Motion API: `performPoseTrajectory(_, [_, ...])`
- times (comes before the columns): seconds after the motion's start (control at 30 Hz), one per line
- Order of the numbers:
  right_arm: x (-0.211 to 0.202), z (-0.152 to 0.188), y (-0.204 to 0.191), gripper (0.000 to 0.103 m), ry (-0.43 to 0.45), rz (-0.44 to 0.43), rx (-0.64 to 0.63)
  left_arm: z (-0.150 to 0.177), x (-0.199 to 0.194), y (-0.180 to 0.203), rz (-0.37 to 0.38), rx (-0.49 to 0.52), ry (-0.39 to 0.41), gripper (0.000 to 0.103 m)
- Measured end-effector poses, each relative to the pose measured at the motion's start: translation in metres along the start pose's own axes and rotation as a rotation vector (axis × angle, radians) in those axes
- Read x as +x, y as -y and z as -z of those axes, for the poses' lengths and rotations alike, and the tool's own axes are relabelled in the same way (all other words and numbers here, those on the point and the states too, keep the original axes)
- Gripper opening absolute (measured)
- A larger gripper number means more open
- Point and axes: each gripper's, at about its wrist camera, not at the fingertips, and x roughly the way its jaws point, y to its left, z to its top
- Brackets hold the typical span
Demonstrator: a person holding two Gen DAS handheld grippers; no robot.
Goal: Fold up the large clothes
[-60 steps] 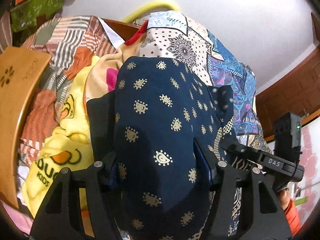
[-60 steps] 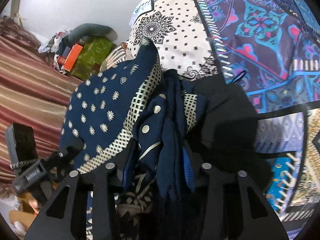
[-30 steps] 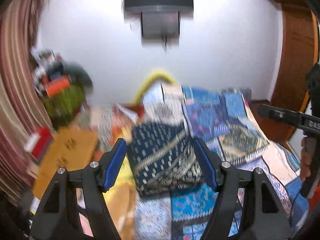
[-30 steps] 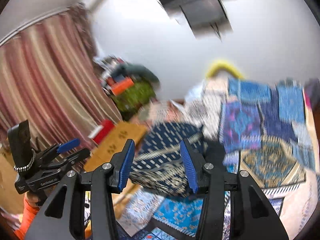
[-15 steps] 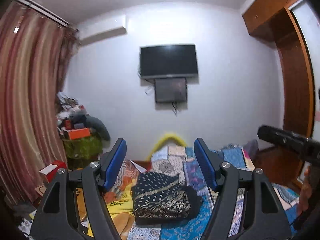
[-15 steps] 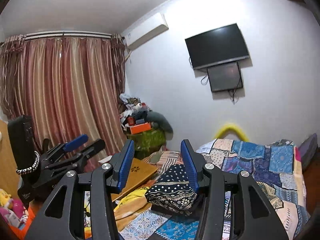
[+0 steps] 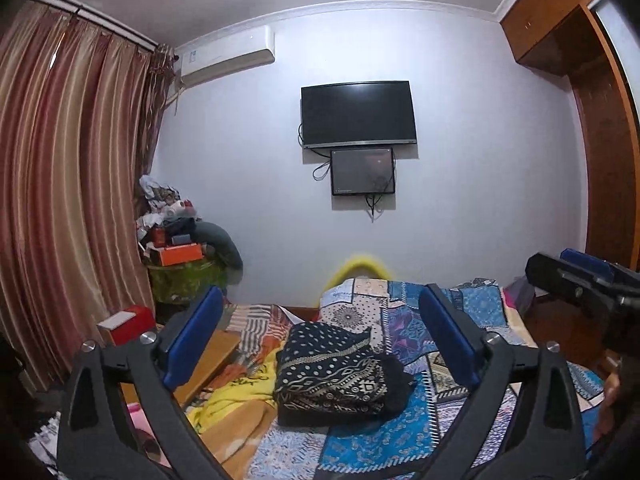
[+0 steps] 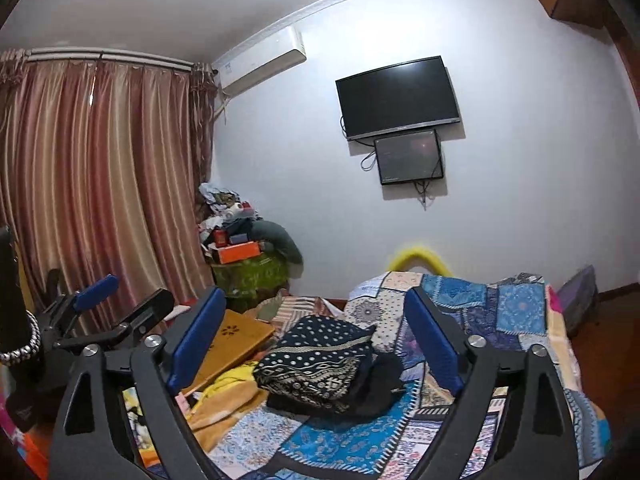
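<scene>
Both your claws have just been opening and now gape wide with nothing between the pads. The folded navy garment [image 7: 334, 372] lies on the bed [image 7: 400, 440], ahead of and below your left claw [image 7: 320, 344], and likewise ahead of your right claw [image 8: 314, 346]. Its long side runs across your view. Neither claw looks clearly nearer, and neither touches it.
</scene>
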Motion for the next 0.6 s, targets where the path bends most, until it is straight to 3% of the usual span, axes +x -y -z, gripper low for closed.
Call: performPoseTrajectory(0.6, [-0.0026, 0.0071, 0.002, 0.095, -0.027, 0.011, 0.009, 0.0051, -0.0027, -0.0025, 0.012, -0.035, -0.017, 0.099])
